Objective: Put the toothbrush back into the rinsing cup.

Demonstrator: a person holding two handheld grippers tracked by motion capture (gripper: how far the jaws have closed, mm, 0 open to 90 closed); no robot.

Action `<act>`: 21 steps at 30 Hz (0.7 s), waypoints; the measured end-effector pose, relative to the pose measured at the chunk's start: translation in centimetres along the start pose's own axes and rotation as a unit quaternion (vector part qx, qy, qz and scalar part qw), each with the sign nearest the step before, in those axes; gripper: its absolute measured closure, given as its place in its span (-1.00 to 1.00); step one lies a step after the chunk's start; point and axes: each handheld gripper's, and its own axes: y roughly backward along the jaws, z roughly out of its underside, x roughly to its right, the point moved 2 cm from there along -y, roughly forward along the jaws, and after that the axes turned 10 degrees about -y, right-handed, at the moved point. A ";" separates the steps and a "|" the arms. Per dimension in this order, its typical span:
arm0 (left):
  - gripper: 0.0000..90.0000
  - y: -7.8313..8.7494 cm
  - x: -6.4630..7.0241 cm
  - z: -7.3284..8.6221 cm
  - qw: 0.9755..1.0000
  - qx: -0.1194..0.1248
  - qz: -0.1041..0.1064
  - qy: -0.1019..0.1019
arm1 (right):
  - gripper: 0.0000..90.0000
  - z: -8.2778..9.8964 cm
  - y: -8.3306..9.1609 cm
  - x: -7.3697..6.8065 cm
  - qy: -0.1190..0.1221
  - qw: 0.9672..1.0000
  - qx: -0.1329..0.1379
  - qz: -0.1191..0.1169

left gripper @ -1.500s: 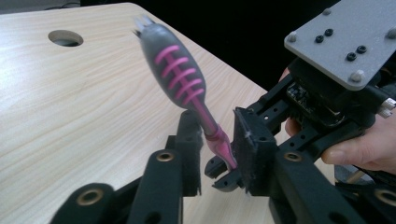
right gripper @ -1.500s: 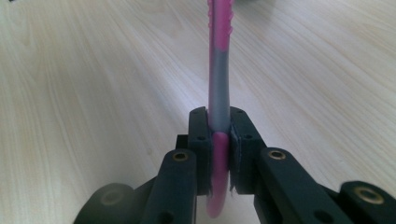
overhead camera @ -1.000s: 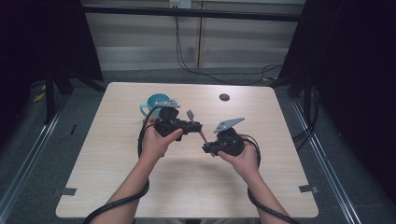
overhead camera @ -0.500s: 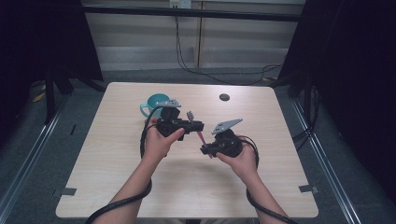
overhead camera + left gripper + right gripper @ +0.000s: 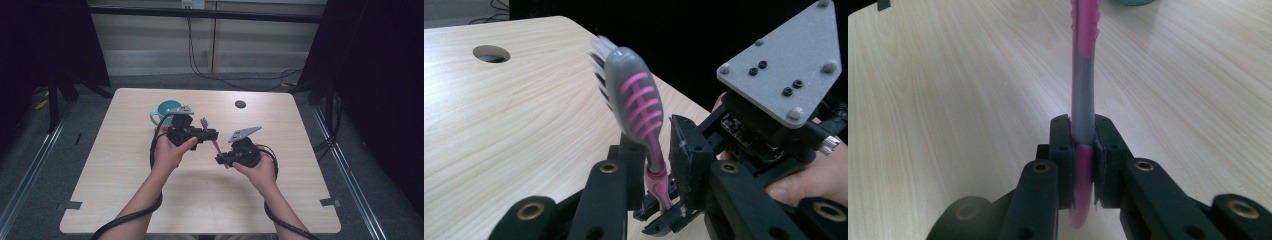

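1. As read across the high view from left to right, noted first: cup point(image 5: 162, 111) on the table point(image 5: 125, 175), behind the left gripper point(image 5: 212, 133) and taking no part.
2. Left gripper: raised over the table, jaws pointing toward the right gripper point(image 5: 222, 160). Jaws just been opening. In the left gripper view, toothbrush point(image 5: 639, 100) neck standing between them, close against one pad, with a visible gap to the other. Judged apart, not gripping.
3. Toothbrush point(image 5: 216, 145): off the table, spanning the gap between the two grippers, head point(image 5: 204, 121) up beside the left gripper, handle running down to the right one. Bristles facing away from the left gripper's camera.
4. Right gripper point(image 5: 1081, 145): clamped on the lower handle, both pads pressed flat to it in the right gripper view. Carrying the toothbrush alone, by judgement.
5. Far right of the table: small hole point(image 5: 240, 104) near the back edge, well apart from the work.
6. Step in hand, by judgement: hand-over of the toothbrush between grippers, caught at the release on the left side.
7. Next move, by judgement: calls for drawing the left jaws clear of the neck without knocking the head, with the right grip kept firm against tilt; then carrying toward the cup, if bound there.
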 end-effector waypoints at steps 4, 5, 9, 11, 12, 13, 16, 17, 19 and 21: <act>0.73 0.0 0.0 0.0 1.000 -0.001 -0.001 0.000 | 0.81 0.0 0.0 0.0 -0.002 1.000 0.000 -0.001; 0.78 0.1 0.0 0.0 1.000 -0.003 -0.002 0.000 | 0.81 0.0 0.0 0.0 0.001 1.000 0.000 0.000; 0.83 0.1 0.1 -0.1 1.000 -0.008 -0.001 0.008 | 0.81 0.1 -0.2 -0.3 -0.002 1.000 0.001 -0.004; 0.85 0.1 0.4 -0.3 1.000 -0.008 -0.001 0.004 | 0.80 0.1 -0.4 -0.3 -0.001 1.000 0.003 -0.006; 0.85 0.0 0.5 -0.4 1.000 -0.011 -0.003 -0.001 | 0.80 0.1 -0.4 -0.4 -0.002 1.000 0.004 -0.005; 0.85 0.0 0.5 -0.5 1.000 -0.014 -0.003 -0.006 | 0.80 0.1 -0.5 -0.5 -0.004 1.000 0.004 -0.005; 0.86 0.1 0.7 -0.8 1.000 -0.020 -0.010 -0.015 | 0.77 0.1 -0.6 -0.6 -0.005 1.000 0.011 -0.009; 0.86 0.1 0.8 -0.9 0.999 -0.025 -0.013 -0.021 | 0.70 0.1 -0.7 -0.6 -0.005 1.000 0.014 -0.010; 0.86 0.1 0.9 -1.0 0.999 -0.031 -0.018 -0.025 | 0.50 0.0 -0.8 -0.7 -0.006 1.000 0.016 -0.005; 0.86 0.1 0.9 -1.1 0.999 -0.031 -0.018 -0.023 | 0.38 -0.1 -0.8 -0.8 -0.002 1.000 0.017 -0.004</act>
